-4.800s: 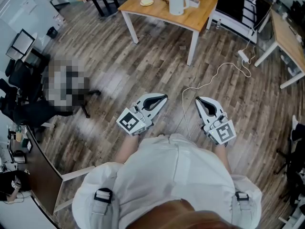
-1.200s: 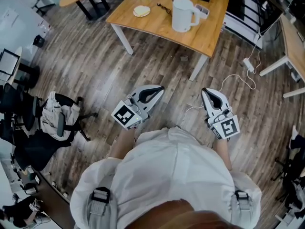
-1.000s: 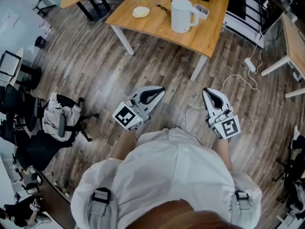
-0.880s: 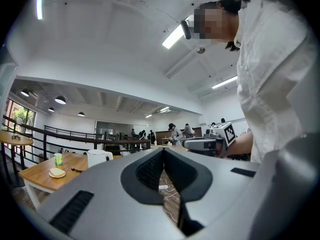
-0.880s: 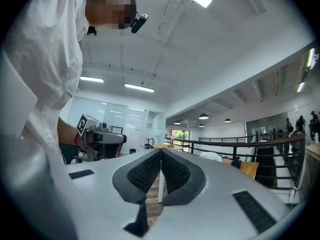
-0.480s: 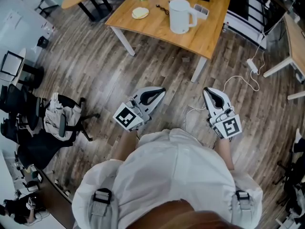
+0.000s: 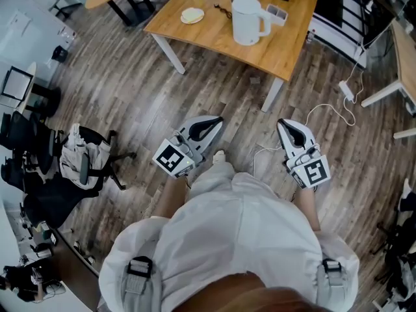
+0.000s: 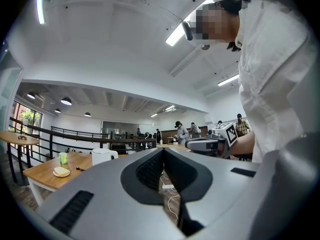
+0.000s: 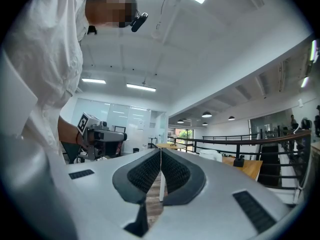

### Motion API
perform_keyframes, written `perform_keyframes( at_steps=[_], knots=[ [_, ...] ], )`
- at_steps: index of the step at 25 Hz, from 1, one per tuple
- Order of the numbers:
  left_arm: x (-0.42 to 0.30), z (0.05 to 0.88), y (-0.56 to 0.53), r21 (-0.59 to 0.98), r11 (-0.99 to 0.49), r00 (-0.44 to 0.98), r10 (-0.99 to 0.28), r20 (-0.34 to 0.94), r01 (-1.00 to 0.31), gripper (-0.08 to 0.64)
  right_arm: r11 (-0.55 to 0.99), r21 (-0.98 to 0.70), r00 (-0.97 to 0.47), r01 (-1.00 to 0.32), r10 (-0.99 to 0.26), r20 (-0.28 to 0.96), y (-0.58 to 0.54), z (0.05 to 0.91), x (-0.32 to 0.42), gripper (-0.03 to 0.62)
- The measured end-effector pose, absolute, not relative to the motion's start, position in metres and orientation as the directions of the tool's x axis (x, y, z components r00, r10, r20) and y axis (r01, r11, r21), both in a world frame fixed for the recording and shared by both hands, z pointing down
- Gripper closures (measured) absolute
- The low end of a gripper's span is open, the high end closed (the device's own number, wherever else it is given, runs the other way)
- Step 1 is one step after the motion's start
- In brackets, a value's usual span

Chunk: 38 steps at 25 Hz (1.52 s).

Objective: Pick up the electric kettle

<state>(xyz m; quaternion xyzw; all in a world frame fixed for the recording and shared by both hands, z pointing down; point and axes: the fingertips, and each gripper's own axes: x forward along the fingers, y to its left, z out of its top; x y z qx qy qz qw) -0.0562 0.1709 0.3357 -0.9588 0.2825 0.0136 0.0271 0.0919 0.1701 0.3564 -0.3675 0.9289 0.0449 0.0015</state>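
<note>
The wooden floor [image 7: 130, 96] is filling most of the head view, and a wide stretch of it is lying between the person and the wooden surface [image 7: 214, 38] at the top of that view. The electric kettle [image 7: 247, 21] is standing upright on that surface, its long axis running straight up, with its handle [image 7: 265, 22] sticking out toward the right side of the view.

The left gripper [image 7: 218, 119] and the right gripper [image 7: 284, 123] are being held out level over the floor, well apart from the kettle and from the surface's near edge. Both pairs of fingers are clenched tight together, grasping nothing. The two grippers are angling slightly inward, so the kettle is sitting far ahead and roughly between their lines: off to the left of the fingers in the left gripper view, off to the right of them in the right gripper view. Neither hand is looking clearly nearer. With the handle facing the right gripper's side, that hand is probably the better placed for it, once both have closed the gap and the fingers have been released.
</note>
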Motion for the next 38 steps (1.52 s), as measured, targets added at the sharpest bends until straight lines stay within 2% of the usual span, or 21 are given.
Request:
perform_keyframes(
  at_steps=[16,28,38],
  knots=[
    [-0.094,0.346,0.038,-0.014,-0.857,0.855,-0.512,-0.076,-0.515,0.553,0.714,0.048,-0.715,-0.699,-0.699,-0.014,0.051,0.375,0.058,0.581],
    [-0.124,0.341,-0.078,-0.01,-0.903,0.902,-0.427,-0.063,-0.429,0.554,0.66,0.051,-0.662,-0.749,-0.749,-0.026,-0.07,0.365,0.028,0.581],
    [-0.135,0.341,-0.134,-0.014,-0.935,0.934,-0.352,-0.059,-0.353,0.554,0.606,0.076,-0.609,-0.792,-0.793,-0.024,-0.113,0.36,0.012,0.581]
  ],
)
